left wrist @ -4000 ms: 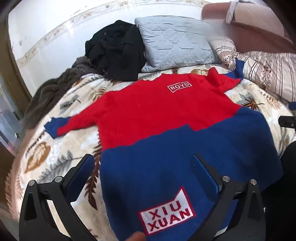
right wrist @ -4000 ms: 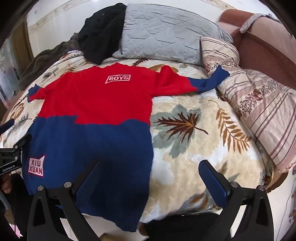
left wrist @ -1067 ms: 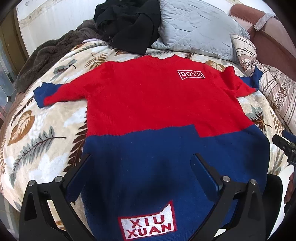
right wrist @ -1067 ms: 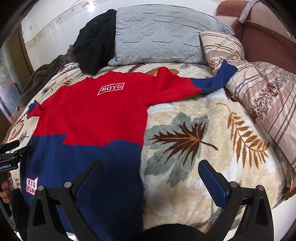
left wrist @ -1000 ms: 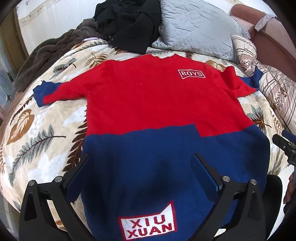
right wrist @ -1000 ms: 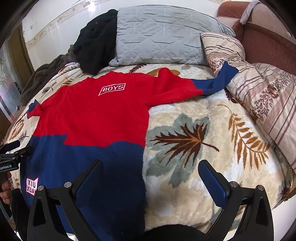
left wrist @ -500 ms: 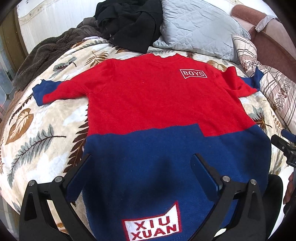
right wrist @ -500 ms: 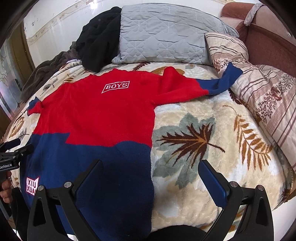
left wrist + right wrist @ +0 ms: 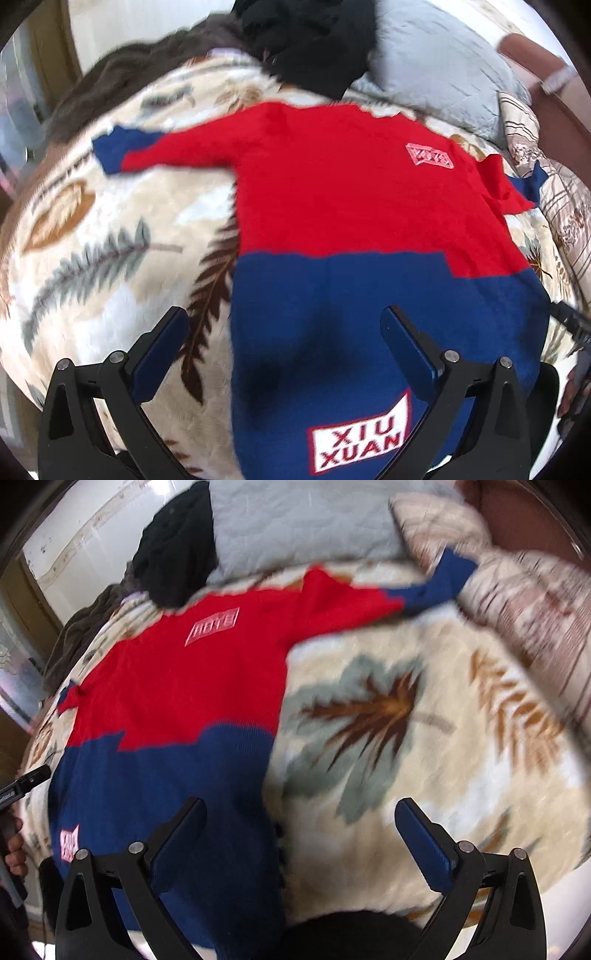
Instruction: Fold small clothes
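A small red and blue sweater [image 9: 351, 221] lies flat on the leaf-print blanket [image 9: 110, 240], sleeves spread, with a white XIU XUAN patch [image 9: 360, 439] near its hem. My left gripper [image 9: 284, 347] hovers open over the sweater's lower left edge, holding nothing. In the right wrist view the same sweater [image 9: 177, 701] fills the left half, its right sleeve [image 9: 424, 587] reaching the striped pillow. My right gripper [image 9: 299, 830] is open above the sweater's lower right edge. The other gripper's tip [image 9: 26, 782] and a hand show at the left border.
Grey quilted pillow [image 9: 436, 59], black clothing pile [image 9: 310, 37] and brown fuzzy blanket [image 9: 129, 81] lie at the bed's head. A striped pillow [image 9: 528, 602] lies on the right, with a brown headboard [image 9: 524, 517] behind it. The bed's near edge runs just below both grippers.
Both cameras have swung, blurring the views: the left gripper shifted left toward the sweater's left edge, the right gripper moved forward over the sweater's right edge. The sweater has not moved.
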Motion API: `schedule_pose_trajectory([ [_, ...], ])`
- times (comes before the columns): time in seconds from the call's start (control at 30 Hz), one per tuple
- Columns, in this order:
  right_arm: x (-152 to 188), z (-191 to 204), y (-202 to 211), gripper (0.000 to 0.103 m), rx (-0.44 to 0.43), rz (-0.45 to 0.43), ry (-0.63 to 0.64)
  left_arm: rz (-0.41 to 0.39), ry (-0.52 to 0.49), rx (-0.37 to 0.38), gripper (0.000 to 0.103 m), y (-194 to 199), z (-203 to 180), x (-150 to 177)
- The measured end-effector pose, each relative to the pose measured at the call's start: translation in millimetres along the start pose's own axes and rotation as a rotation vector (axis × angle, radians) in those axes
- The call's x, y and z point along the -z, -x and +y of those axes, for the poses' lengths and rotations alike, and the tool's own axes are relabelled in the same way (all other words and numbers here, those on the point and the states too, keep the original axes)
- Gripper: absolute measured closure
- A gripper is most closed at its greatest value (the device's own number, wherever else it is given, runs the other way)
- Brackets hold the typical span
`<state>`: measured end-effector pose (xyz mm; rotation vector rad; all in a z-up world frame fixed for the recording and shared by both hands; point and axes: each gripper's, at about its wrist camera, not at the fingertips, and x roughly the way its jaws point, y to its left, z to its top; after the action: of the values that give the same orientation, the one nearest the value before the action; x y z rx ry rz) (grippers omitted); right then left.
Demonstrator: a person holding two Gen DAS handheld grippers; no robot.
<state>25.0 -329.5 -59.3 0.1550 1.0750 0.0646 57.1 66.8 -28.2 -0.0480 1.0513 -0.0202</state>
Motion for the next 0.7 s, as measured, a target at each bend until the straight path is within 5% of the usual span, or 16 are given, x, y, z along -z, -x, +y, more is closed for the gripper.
schedule_pose_trajectory([
  [0.07, 6.8, 4.7, -11.3, 0.029, -0.097, 0.055, 0.010, 0.067, 0.014, 0.044, 0.003, -10.1, 2.8, 6.3],
  [0.13, 12.5, 13.1, -16.7, 0.099, -0.178, 0.089, 0.043, 0.137, -0.003, 0.113, 0.043, -19.7, -1.3, 15.6],
  [0.17, 12.4, 15.8, -14.3, 0.097, -0.202, 0.092, 0.054, 0.170, -0.025, 0.111, 0.075, -22.6, -4.7, 19.0],
  [0.2, 10.4, 16.8, -5.6, 0.097, -0.229, 0.068, 0.057, 0.157, -0.053, 0.062, 0.091, -19.8, -6.6, 19.9],
  [0.23, 7.0, 15.7, 10.4, 0.097, -0.275, 0.022, 0.058, 0.148, -0.070, 0.051, 0.096, -14.3, -5.3, 19.0],
  [0.3, 1.4, 10.5, 38.9, 0.097, -0.340, -0.054, 0.055, 0.140, -0.004, 0.131, 0.098, 1.8, 10.9, 14.7],
  [0.37, -1.8, 3.4, 50.6, 0.097, -0.325, -0.073, 0.052, 0.128, 0.024, 0.125, 0.098, 8.9, 23.1, 13.4],
  [0.57, 20.1, -13.0, -11.8, 0.097, -0.175, 0.133, -0.011, 0.191, 0.035, 0.056, 0.097, -13.0, 30.3, 29.4],
  [0.7, 1.0, -15.6, 5.2, 0.087, -0.175, 0.052, -0.062, 0.136, 0.032, 0.087, 0.097, 10.2, 24.8, 17.3],
])
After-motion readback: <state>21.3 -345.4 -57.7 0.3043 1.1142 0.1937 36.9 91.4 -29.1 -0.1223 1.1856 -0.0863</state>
